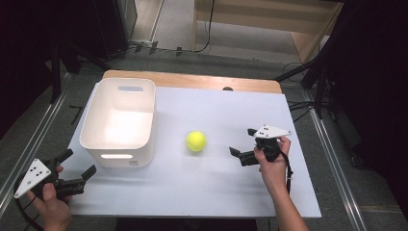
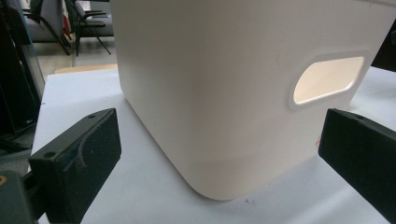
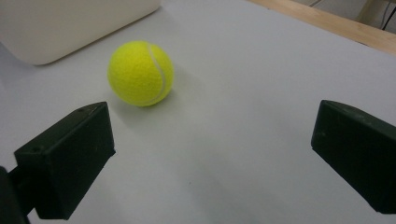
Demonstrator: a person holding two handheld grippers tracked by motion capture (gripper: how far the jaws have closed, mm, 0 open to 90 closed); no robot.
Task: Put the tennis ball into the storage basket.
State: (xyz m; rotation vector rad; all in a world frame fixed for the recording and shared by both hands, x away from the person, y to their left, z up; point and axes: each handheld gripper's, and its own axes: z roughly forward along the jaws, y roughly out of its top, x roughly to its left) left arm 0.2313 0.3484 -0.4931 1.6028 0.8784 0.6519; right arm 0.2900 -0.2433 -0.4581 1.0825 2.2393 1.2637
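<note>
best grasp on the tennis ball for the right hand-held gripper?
Grip the tennis ball across its widest middle, coming in low from its right side, where the right hand-held gripper already faces it with jaws open. It is round, so any diameter works; it sits free on the white table, apart from the white bin, so both sides look reachable.

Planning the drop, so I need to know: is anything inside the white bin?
From the high view, the white bin looks empty: bare, brightly lit floor. Its near wall hides the strip of floor just behind it. The tennis ball sits outside on the table.
</note>
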